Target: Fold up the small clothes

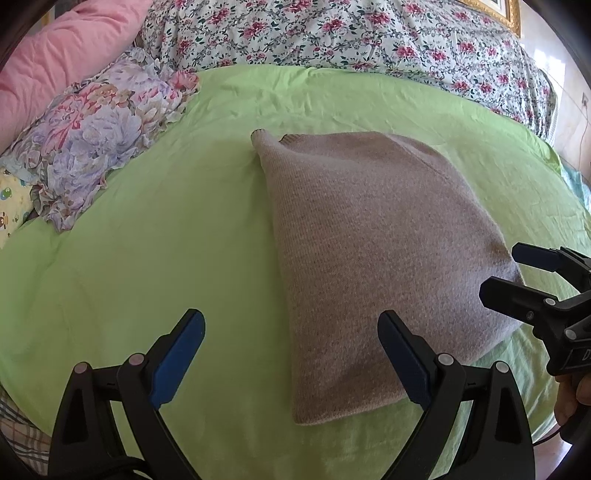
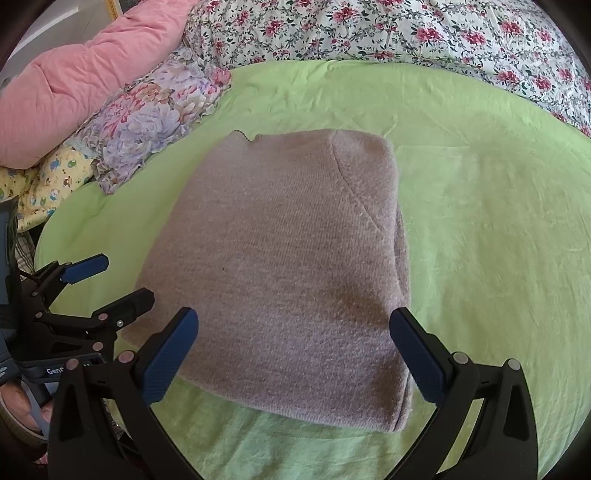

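Note:
A folded grey-brown knit garment [image 1: 380,254] lies flat on the green sheet [image 1: 147,240]; it also fills the middle of the right wrist view [image 2: 288,266]. My left gripper [image 1: 291,343] is open and empty, hovering over the garment's near left edge. My right gripper [image 2: 293,347] is open and empty, above the garment's near edge. The right gripper shows in the left wrist view [image 1: 513,269] at the garment's right corner. The left gripper shows in the right wrist view [image 2: 118,280] at the garment's left edge.
A floral pillow [image 1: 96,140] and a pink quilt [image 1: 48,66] lie at the far left. A flowered duvet [image 1: 351,33] runs along the back. A yellow patterned cloth [image 2: 51,181] sits left. Bare green sheet [image 2: 491,240] extends to the right of the garment.

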